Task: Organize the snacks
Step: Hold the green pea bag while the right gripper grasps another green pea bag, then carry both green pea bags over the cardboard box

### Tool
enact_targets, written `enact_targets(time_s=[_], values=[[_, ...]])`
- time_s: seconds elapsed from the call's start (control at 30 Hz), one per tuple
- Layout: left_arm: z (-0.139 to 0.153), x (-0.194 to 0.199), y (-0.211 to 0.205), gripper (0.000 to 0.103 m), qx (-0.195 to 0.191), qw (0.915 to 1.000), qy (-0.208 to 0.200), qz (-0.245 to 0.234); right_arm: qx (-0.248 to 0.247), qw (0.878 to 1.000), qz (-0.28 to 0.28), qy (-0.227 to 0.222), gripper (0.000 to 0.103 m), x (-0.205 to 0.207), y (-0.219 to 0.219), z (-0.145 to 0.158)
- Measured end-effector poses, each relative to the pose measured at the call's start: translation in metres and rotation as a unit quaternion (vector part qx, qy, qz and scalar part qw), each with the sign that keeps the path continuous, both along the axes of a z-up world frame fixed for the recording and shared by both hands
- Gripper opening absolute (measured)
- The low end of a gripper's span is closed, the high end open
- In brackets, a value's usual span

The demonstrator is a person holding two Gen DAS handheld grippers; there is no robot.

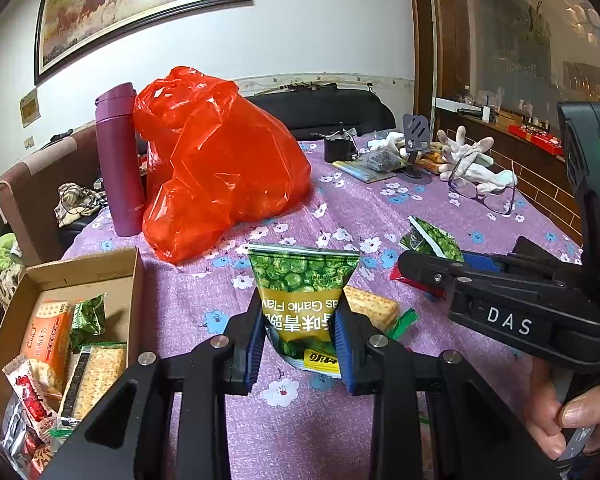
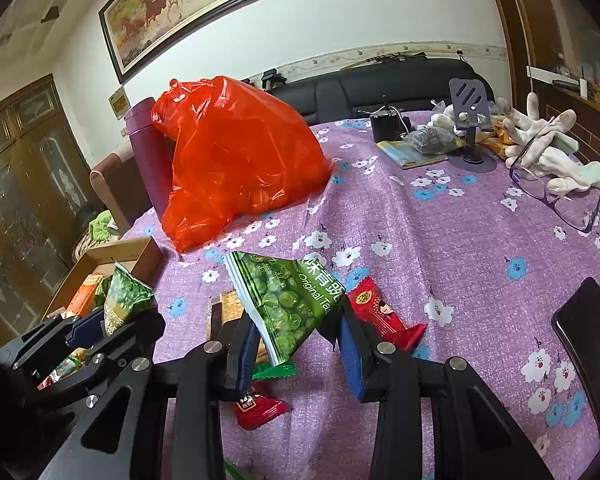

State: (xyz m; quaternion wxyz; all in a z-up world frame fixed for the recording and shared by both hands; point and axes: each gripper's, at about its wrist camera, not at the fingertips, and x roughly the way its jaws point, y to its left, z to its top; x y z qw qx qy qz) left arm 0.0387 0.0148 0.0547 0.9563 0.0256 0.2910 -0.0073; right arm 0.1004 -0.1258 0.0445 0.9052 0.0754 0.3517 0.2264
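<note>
My left gripper (image 1: 300, 332) is shut on a green pea packet with a yellow garlic-flavour band (image 1: 302, 280), held upright above the purple cloth, right of the cardboard box (image 1: 138, 280). The box holds cracker packs, a green packet and red packets. From the right wrist view the left gripper (image 2: 96, 324) and its packet (image 2: 126, 296) hang by the box's near corner (image 2: 148, 252). My right gripper (image 2: 298, 344) is shut on a second green pea packet (image 2: 288, 304), tilted, above a cracker pack (image 2: 224, 304). The right gripper (image 1: 420, 268) carries that packet (image 1: 436, 240) at the right of the left wrist view.
Two red packets (image 2: 384, 312) (image 2: 260, 404) lie on the cloth. A red plastic bag (image 2: 236, 152) and a purple flask (image 2: 148, 152) stand behind the box. Glasses (image 2: 556, 188), white gloves (image 2: 540, 140), a phone stand (image 2: 470, 120) and a black phone (image 2: 592, 328) lie to the right.
</note>
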Motion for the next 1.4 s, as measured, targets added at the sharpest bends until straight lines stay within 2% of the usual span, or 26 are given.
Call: enact_targets(time_s=[1.17,1.4], values=[[0.011,-0.007,0.002,0.030,-0.001,0.9998,-0.019,0.006,0.001,1.000,-0.008,-0.008,0.039,-0.001,-0.002,0.001],[0.026,-0.009,0.016,0.030,-0.037,0.9992,-0.014,0.008,-0.006,1.000,-0.008,-0.014,0.039,-0.002,-0.001,0.002]])
